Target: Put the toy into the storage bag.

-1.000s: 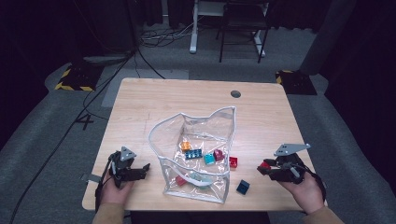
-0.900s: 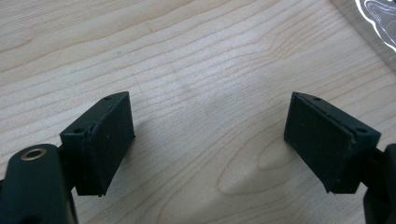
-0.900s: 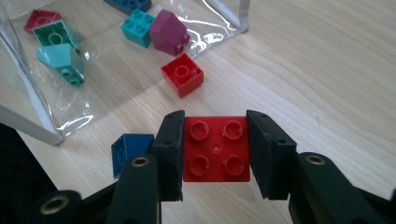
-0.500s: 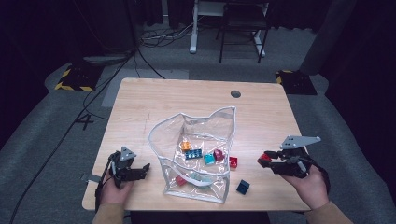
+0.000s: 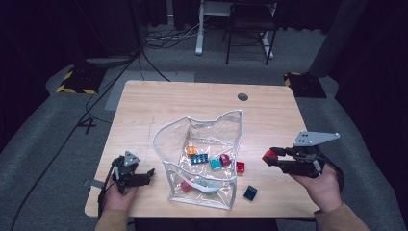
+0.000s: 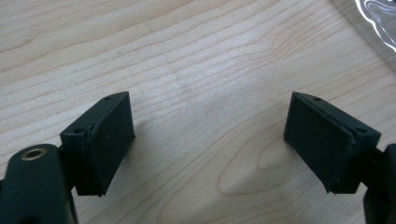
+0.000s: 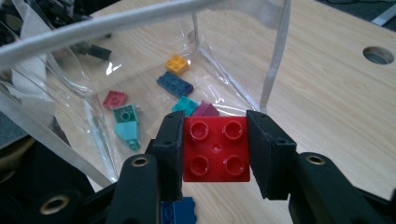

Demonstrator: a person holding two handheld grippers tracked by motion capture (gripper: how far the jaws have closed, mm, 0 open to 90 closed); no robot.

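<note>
The right gripper (image 5: 270, 157) has lifted rightward, clenching a red brick (image 7: 215, 149); left gripper (image 5: 150, 173) released; clear pouch (image 5: 202, 159) centre holds bricks.

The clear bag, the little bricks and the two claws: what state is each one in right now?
Clear bag: mouth open, standing on the table.
Left claw: open, holding nothing, low over bare wood.
Right claw: shut on the red brick, held beside the bag.
Orange brick: lying inside the bag.
Dark blue brick: loose on the table, outside the bag.
</note>
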